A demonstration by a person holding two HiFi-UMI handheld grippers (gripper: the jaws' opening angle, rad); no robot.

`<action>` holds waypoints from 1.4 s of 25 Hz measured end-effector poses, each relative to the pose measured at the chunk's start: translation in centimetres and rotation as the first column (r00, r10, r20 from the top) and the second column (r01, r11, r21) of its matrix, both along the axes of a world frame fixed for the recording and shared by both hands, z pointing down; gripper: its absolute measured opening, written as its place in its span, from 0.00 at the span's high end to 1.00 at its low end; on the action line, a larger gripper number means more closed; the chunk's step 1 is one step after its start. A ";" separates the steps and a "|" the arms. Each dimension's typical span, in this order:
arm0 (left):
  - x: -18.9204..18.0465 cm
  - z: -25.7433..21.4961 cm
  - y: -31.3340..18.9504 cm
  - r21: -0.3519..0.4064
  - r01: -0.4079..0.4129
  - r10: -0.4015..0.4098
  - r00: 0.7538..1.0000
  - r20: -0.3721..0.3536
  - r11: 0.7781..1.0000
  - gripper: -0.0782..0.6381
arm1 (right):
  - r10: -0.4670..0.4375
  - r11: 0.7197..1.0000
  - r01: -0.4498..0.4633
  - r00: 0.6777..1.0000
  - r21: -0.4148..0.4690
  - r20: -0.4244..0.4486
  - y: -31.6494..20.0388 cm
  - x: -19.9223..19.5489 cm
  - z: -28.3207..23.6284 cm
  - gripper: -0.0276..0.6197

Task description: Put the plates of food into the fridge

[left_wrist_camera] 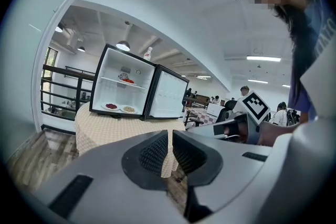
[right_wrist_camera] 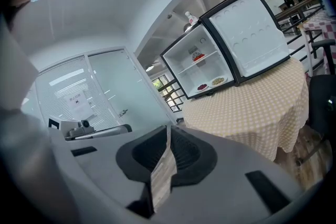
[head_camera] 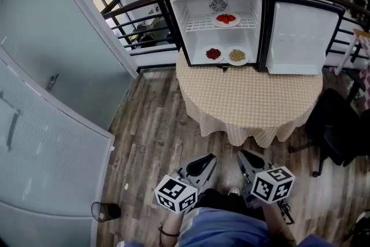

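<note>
Checked tablecloth (head_camera: 248, 101) | boxy open fridge (head_camera: 191, 29) | three round plates (head_camera: 226, 19)

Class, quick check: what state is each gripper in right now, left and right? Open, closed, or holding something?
Left gripper: closed, holding nothing.
Right gripper: closed, holding nothing.

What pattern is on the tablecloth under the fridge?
The tablecloth is beige with small white dots; the right gripper view shows it best.
</note>
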State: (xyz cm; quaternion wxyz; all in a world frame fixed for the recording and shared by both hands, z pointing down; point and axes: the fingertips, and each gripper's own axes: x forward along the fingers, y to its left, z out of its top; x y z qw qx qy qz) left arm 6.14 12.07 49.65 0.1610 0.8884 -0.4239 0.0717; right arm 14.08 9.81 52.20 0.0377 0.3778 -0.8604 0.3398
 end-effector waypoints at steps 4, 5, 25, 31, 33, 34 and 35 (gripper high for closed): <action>-0.2 0.1 1.2 0.000 -0.003 0.003 1.000 -0.002 1.000 0.84 | -0.023 1.000 0.023 1.000 0.006 -0.018 1.2 -0.8 0.1 0.90; -0.2 0.1 1.5 -0.002 -0.005 0.005 1.000 -0.001 1.000 0.84 | -0.028 1.000 0.028 0.999 0.007 -0.023 1.3 -1.0 0.1 0.90; -3.7 -0.3 4.1 0.015 0.044 -0.044 0.999 0.011 0.999 0.84 | -0.120 0.992 0.121 0.991 0.025 -0.060 2.0 -5.2 -0.1 0.91; -3.5 -0.6 4.0 0.028 0.061 -0.061 0.998 0.007 0.998 0.84 | -0.117 0.992 0.120 0.991 0.037 -0.069 1.2 -4.3 -0.5 0.91; -3.5 -0.8 3.9 0.035 0.070 -0.071 0.997 0.007 0.997 0.84 | -0.110 0.993 0.113 0.991 0.045 -0.071 0.7 -3.8 -0.8 0.91; -3.6 -0.9 3.9 0.039 0.076 -0.076 0.997 0.006 0.996 0.84 | -0.105 0.993 0.109 0.992 0.049 -0.071 0.4 -3.6 -0.9 0.91; -3.6 -1.0 3.8 0.043 0.081 -0.081 0.997 0.006 0.996 0.84 | -0.099 0.993 0.103 0.992 0.054 -0.072 0.1 -3.3 -1.0 0.91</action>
